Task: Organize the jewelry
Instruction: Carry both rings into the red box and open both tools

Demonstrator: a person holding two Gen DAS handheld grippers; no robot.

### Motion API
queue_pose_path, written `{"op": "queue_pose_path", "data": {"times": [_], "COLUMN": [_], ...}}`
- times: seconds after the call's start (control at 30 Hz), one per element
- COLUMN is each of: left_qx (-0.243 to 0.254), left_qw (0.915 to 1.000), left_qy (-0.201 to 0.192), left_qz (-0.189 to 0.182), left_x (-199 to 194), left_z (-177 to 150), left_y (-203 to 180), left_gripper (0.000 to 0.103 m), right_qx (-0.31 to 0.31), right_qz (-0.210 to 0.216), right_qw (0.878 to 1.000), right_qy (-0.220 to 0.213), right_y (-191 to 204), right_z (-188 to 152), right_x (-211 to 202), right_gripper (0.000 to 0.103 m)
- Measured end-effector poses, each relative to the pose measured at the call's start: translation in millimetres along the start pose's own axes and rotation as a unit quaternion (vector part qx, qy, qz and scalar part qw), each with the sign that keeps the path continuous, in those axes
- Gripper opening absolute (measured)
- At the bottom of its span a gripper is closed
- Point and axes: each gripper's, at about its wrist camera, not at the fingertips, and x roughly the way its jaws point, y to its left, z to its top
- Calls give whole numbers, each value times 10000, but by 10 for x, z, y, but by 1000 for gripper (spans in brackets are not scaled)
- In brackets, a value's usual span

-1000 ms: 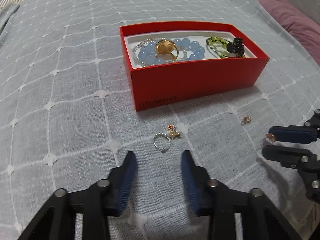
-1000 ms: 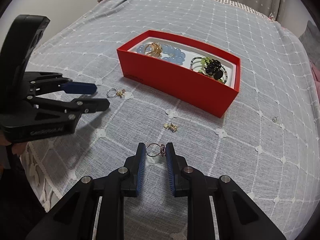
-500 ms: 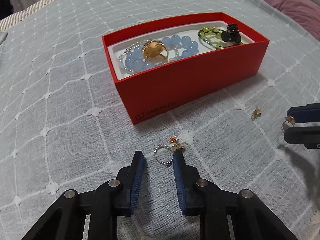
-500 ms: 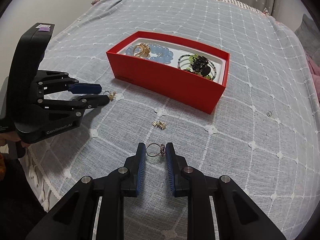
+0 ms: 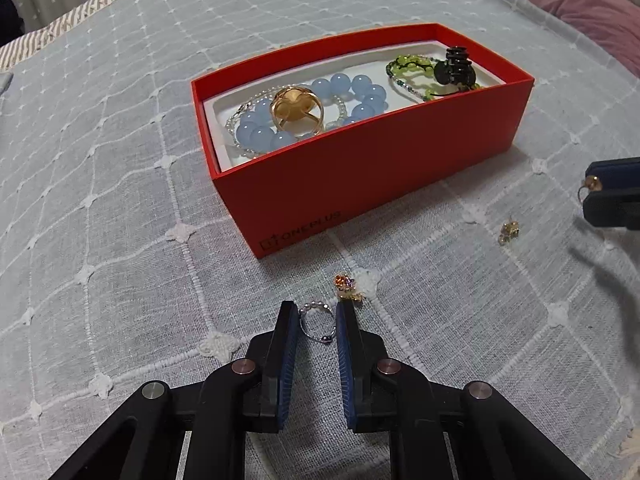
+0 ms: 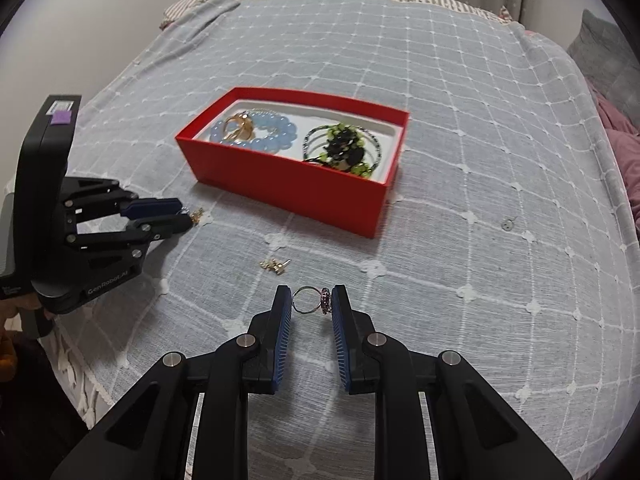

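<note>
A red box [image 5: 372,172] [image 6: 280,186] on the bed holds a blue bead bracelet [image 5: 360,92], a gold ring [image 5: 294,110], and green and black bead pieces [image 5: 436,72]. My left gripper [image 5: 318,322] [image 6: 182,214] has its fingers closed around a silver beaded ring [image 5: 318,322] that lies on the cloth. A gold flower earring [image 5: 347,287] lies just past its right finger. My right gripper [image 6: 308,300] [image 5: 592,196] is shut on a thin ring with a purple stone [image 6: 310,300], held above the cloth.
A small gold earring [image 5: 509,231] [image 6: 275,265] lies on the grey checked bedspread between the grippers. A tiny round piece [image 6: 508,225] lies to the right of the box. Purple pillows [image 5: 572,4] are at the far right.
My left gripper has moved forward and narrowed around the silver beaded ring. My right gripper has risen and drawn back with its ring still held.
</note>
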Motion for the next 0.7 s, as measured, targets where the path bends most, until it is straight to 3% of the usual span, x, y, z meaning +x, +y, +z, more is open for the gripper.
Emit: {"op": "queue_pose_path", "data": {"times": [0.33, 0.7], "left_qx": [-278, -710], "left_qw": [9996, 9966], "left_qy": [-24, -377], "left_qz": [88, 152], "left_x": [-126, -312], "left_z": [-44, 77], "left_y": [85, 176], "left_gripper": [14, 14], "right_qx": [303, 272], "right_qz": [-52, -6], "right_qw": [9992, 9990], "right_qy": [-236, -361], "right_y": [-258, -198], "right_z": [73, 182], "right_x": [-188, -227], "right_gripper": [22, 22]}}
